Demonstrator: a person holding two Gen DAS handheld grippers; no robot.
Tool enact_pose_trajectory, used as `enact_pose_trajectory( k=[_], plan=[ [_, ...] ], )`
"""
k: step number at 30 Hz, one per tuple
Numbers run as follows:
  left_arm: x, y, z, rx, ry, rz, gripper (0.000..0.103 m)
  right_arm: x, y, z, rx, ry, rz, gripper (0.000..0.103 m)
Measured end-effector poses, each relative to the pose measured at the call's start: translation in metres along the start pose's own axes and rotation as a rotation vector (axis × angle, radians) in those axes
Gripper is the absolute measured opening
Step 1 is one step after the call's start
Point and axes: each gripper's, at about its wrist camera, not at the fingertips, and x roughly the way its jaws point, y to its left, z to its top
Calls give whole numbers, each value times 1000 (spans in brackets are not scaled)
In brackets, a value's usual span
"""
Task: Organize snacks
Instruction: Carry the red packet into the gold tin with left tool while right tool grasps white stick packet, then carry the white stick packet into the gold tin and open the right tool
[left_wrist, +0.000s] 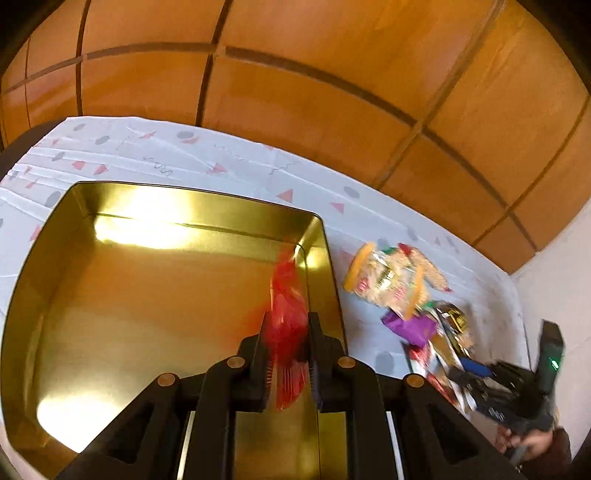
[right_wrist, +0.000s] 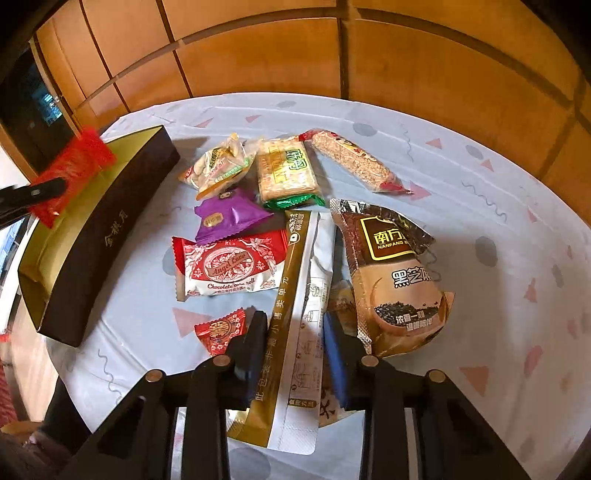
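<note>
My left gripper (left_wrist: 287, 325) is shut on a red snack wrapper (left_wrist: 286, 295) and holds it over the right side of a gold-lined tin box (left_wrist: 110, 206). The right wrist view shows the same box (right_wrist: 107, 221) with its dark outer wall, and the red wrapper (right_wrist: 75, 170) above it. My right gripper (right_wrist: 295, 325) is open with its fingers on either side of a long white and gold sachet (right_wrist: 299, 314) lying on the table. Around it lie a red and white chocolate roll pack (right_wrist: 229, 266), a brown sesame pack (right_wrist: 395, 273) and a small red candy (right_wrist: 221, 328).
A purple candy (right_wrist: 229, 214), a pale biscuit pack (right_wrist: 218, 166), a green-edged cracker pack (right_wrist: 286, 170) and a sesame bar (right_wrist: 354, 160) lie further back on the patterned tablecloth (right_wrist: 498, 221). Wooden wall panels (right_wrist: 295, 44) stand behind the table.
</note>
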Motion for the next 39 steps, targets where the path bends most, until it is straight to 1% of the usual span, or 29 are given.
enact_pose_trajectory(
  k=[3,4,6,7,10,12,15,18,19,25,27,28,31,36,39],
  plan=[
    [10,-3,6,-4,-5,43,28,1,0,0,-5,0,-5,33],
    [10,-2,5,-7,-3,46,28,1,1,0,-7,-1,-6,33],
    [6,-1,-2,-1,4,25,30,1,1,0,-6,-1,-4,34],
    [3,-1,-5,10,4,31,30,1,1,-1,-3,-2,-1,35],
    [-11,0,-19,42,-15,94,30,0,0,-1,5,-1,11,36],
    [-21,4,-25,40,-28,112,32,-1,-1,-2,11,1,21,37],
    [-37,9,-38,44,-33,69,34,-2,-3,-1,33,13,42,37],
    [-48,8,-52,64,-37,44,34,0,-3,1,46,24,40,37],
    [-51,7,-56,68,-36,39,34,2,-2,4,52,29,42,39],
    [-66,0,-75,102,-49,36,34,18,10,18,68,67,16,40],
    [-70,0,-79,109,-53,39,34,21,13,19,71,71,-14,34],
    [-71,0,-81,110,-55,46,34,20,15,19,71,64,-25,29],
    [-72,4,-87,107,-56,59,35,14,17,16,97,46,-33,20],
    [-75,13,-89,72,-66,57,35,-13,17,3,149,5,-8,18],
    [-80,15,-89,73,-89,72,35,-38,16,-5,192,-47,17,18]
  ],
)
